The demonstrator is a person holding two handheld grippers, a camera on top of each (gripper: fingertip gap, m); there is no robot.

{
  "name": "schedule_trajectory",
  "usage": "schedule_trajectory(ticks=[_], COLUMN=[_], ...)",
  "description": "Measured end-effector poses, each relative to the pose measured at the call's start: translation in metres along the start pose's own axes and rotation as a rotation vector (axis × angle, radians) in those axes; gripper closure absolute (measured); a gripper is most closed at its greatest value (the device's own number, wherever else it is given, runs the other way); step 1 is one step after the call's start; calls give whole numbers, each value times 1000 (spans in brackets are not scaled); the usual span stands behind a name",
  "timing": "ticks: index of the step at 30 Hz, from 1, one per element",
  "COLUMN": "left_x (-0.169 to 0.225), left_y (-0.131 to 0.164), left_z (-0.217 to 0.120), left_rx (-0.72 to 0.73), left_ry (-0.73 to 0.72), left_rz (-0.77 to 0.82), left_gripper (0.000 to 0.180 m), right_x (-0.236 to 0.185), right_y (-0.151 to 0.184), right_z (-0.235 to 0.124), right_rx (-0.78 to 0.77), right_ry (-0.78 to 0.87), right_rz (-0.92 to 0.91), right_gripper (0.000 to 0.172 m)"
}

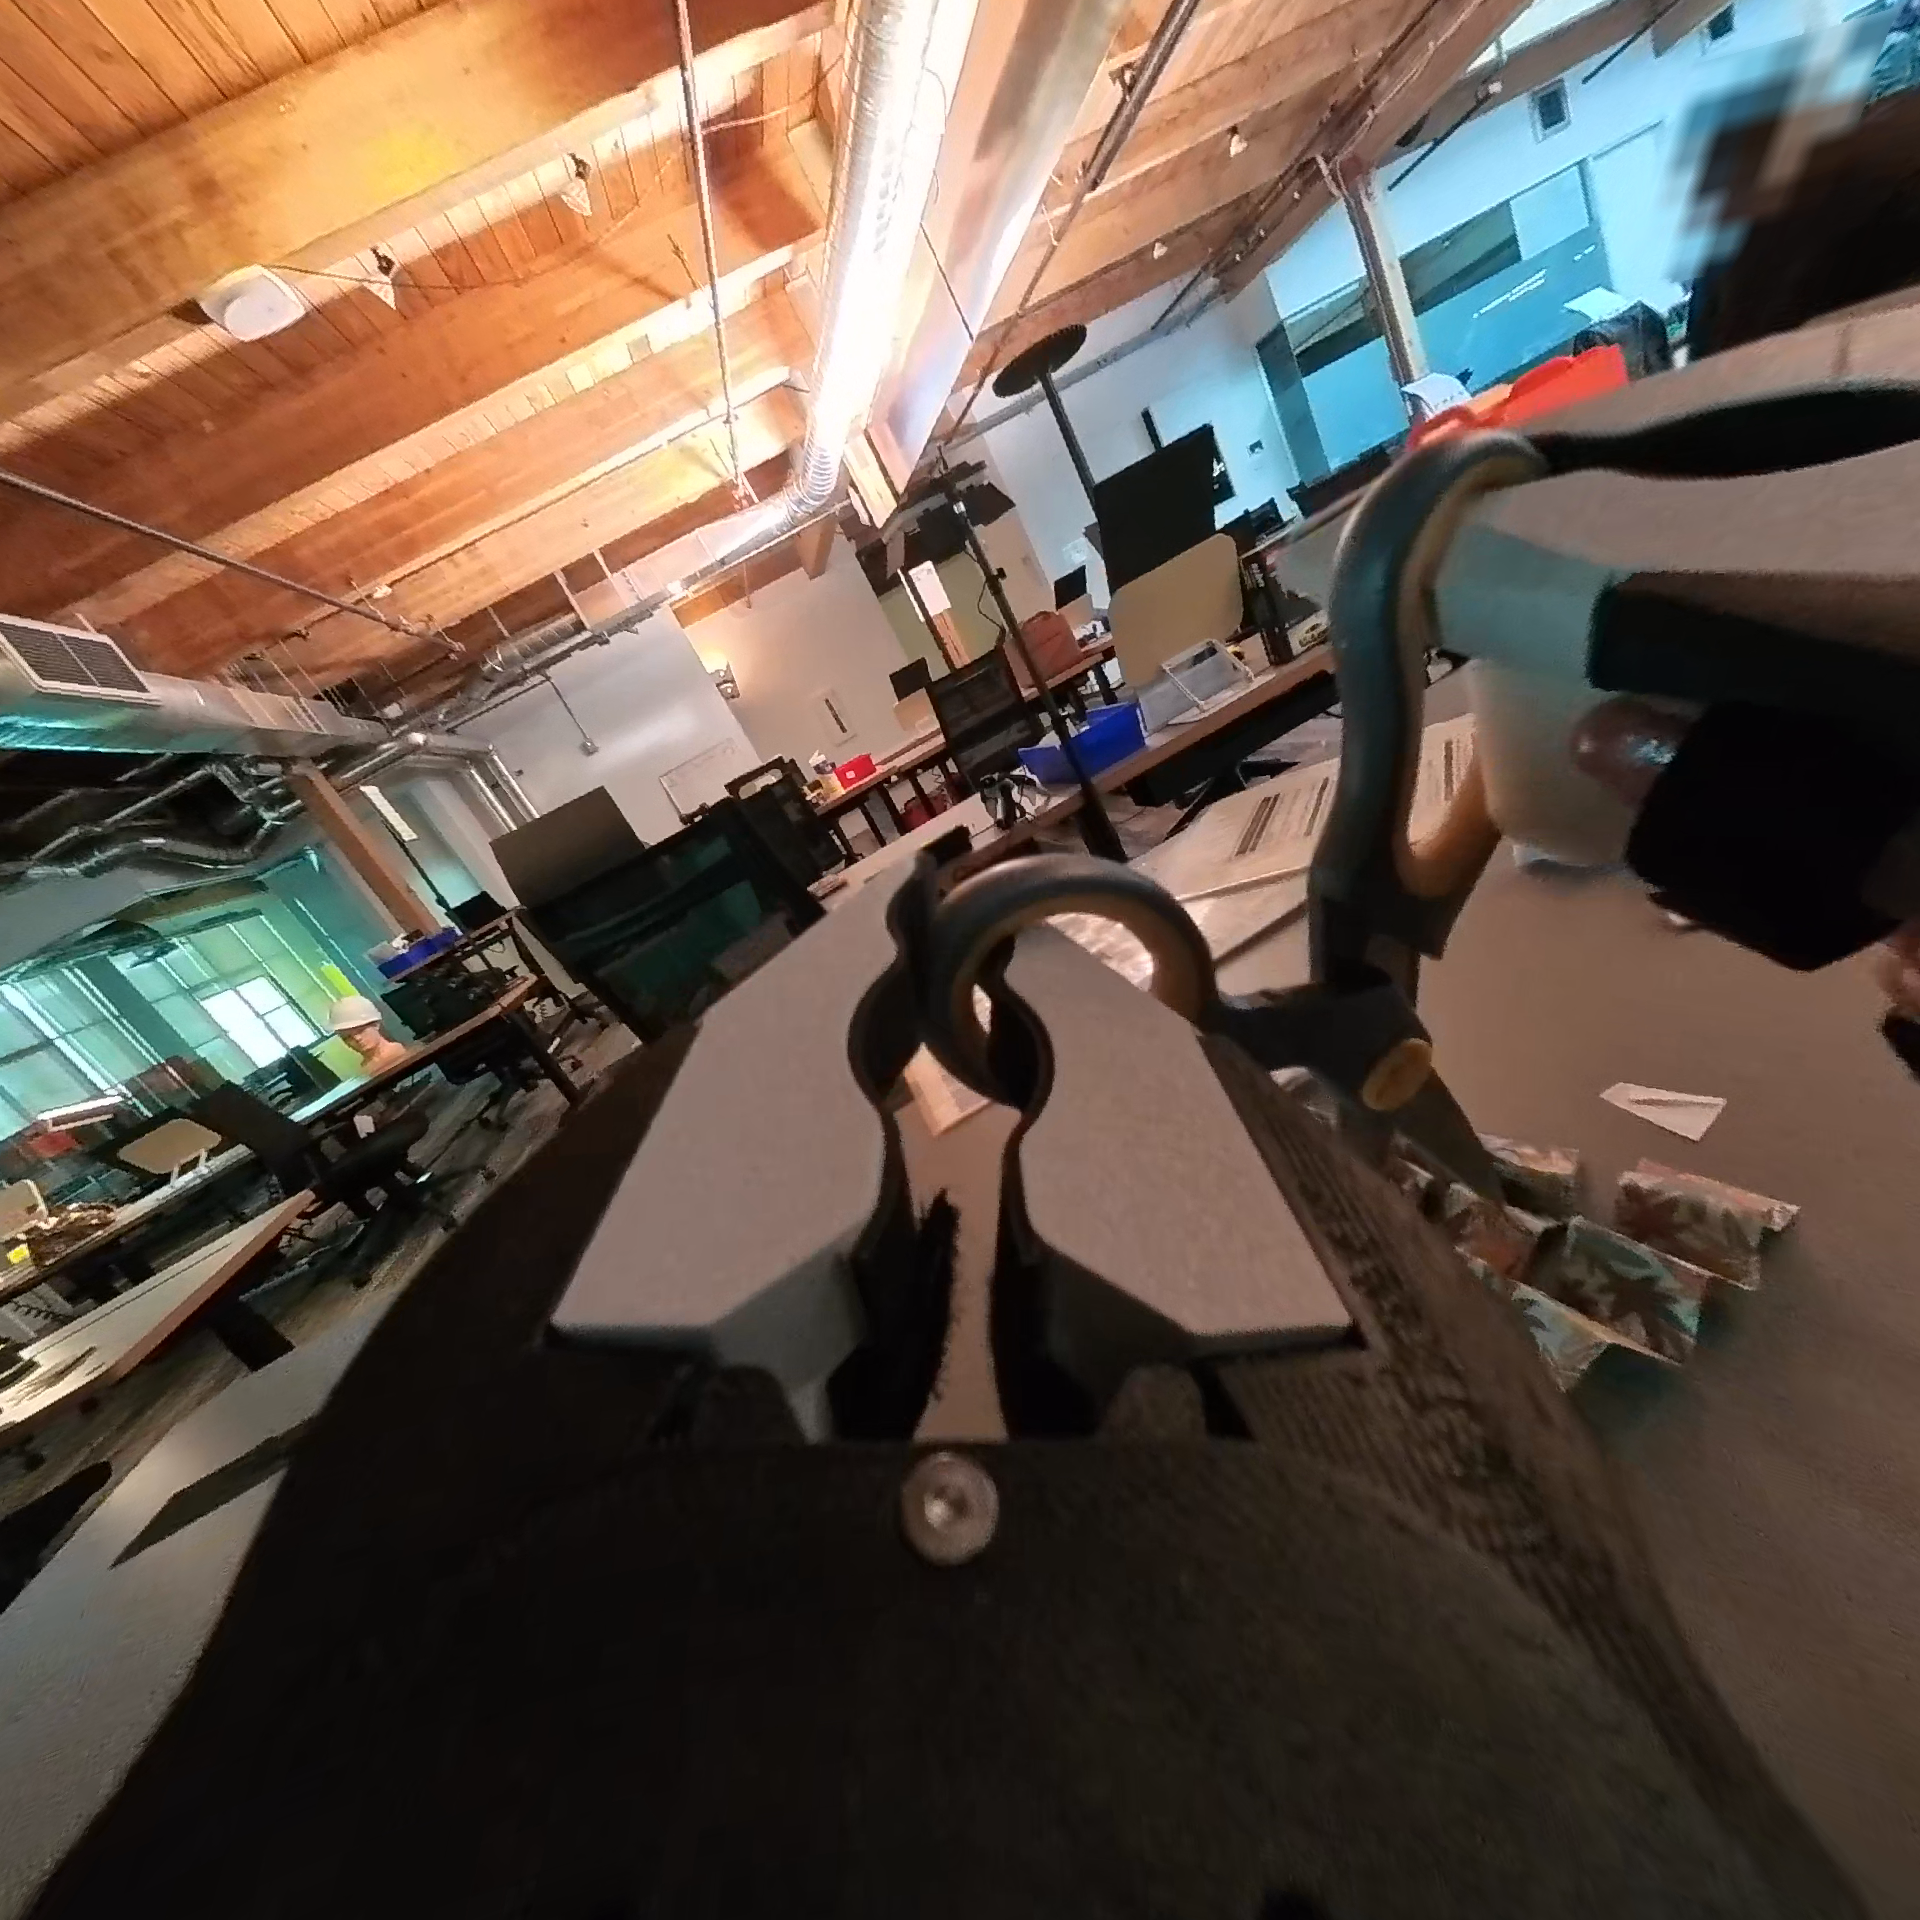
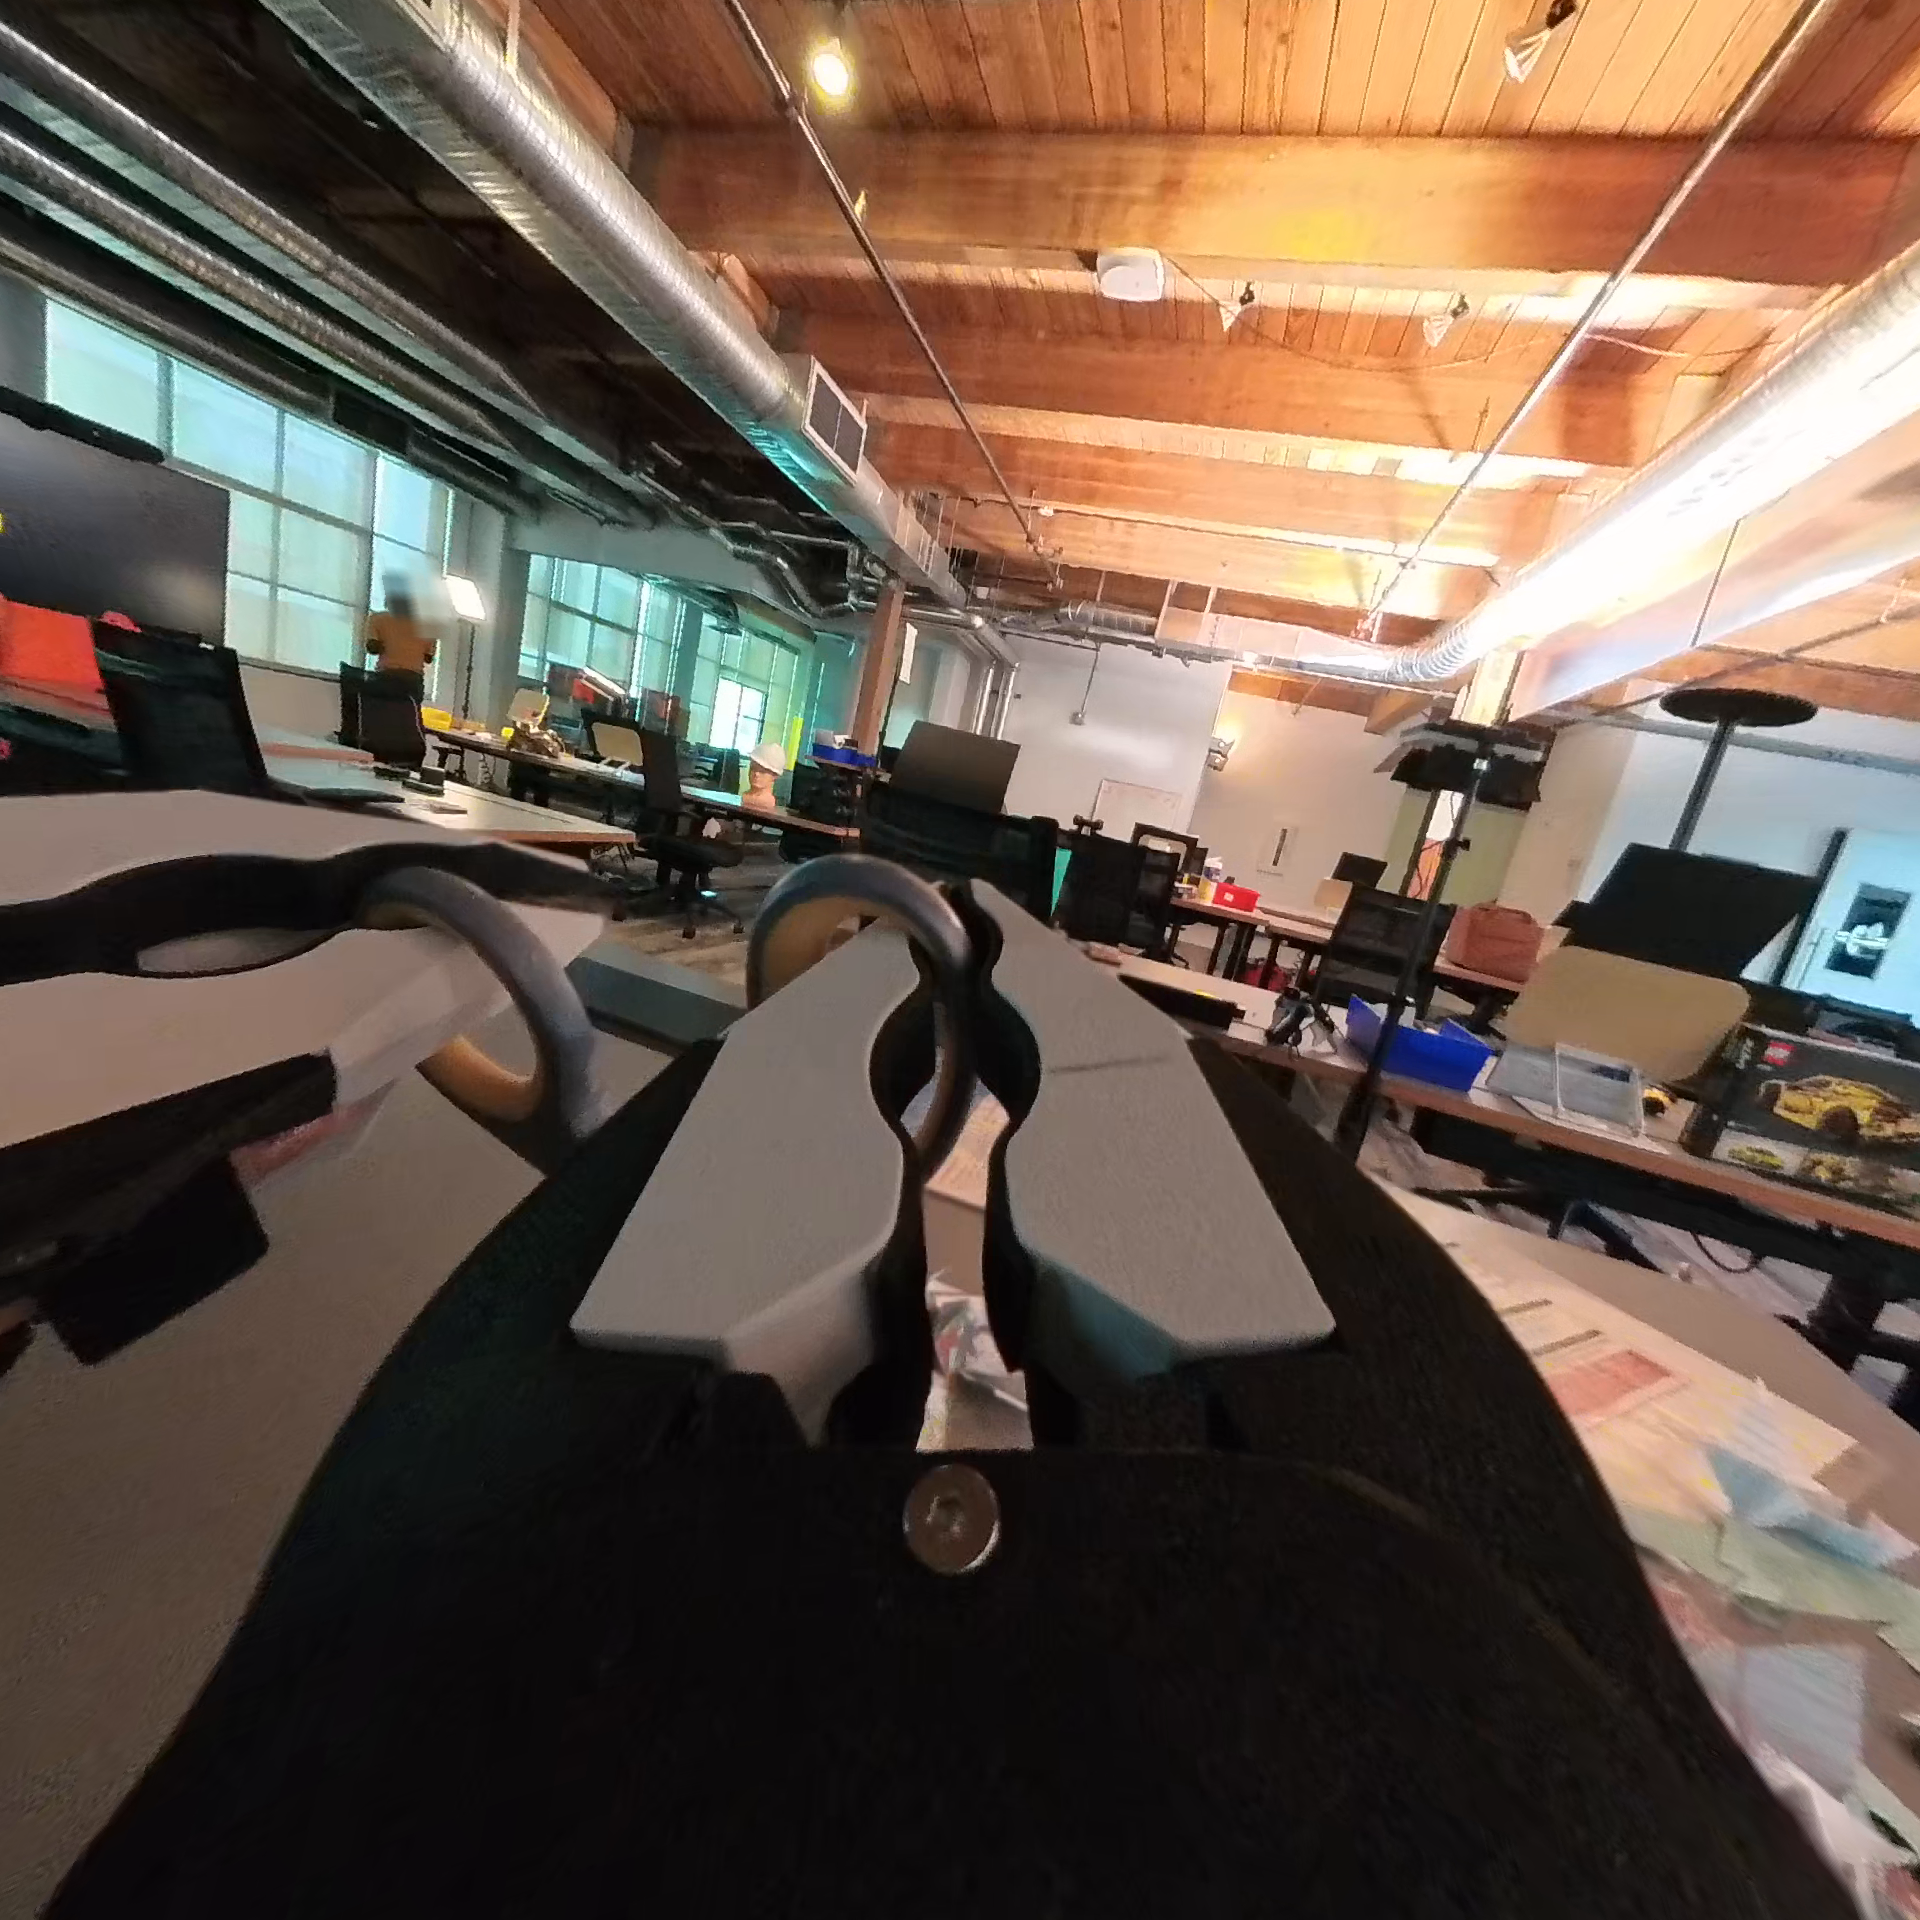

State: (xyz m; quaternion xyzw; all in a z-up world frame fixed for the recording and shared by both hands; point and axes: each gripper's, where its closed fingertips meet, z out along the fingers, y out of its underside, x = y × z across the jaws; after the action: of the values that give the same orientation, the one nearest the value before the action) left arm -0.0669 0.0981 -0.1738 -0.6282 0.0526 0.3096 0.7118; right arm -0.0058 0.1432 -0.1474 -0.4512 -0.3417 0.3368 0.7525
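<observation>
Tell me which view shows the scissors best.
The left wrist view: the scissors show both handle loops, the yellow pivot and the blades reaching the patterned paper scraps. The right wrist view shows only the two loops.

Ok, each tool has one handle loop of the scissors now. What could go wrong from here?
1. The left tool and right tool each pinch only the thin rim of a loop of the scissors; either loop may twist or slip out.
2. The blades point down at the folded patterned paper; a slip could tear it.
</observation>
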Motion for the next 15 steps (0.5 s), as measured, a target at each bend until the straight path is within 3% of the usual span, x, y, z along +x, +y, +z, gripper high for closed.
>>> schedule_trajectory(ticks=[15], left_x=[1], left_y=[-1], left_z=[4], left_rx=[-10], left_ry=[0], left_rz=[-73], left_gripper=[177], right_x=[2], right_y=[8], right_z=[5], right_rx=[-13], right_ry=[-20], right_rz=[175], right_gripper=[172])
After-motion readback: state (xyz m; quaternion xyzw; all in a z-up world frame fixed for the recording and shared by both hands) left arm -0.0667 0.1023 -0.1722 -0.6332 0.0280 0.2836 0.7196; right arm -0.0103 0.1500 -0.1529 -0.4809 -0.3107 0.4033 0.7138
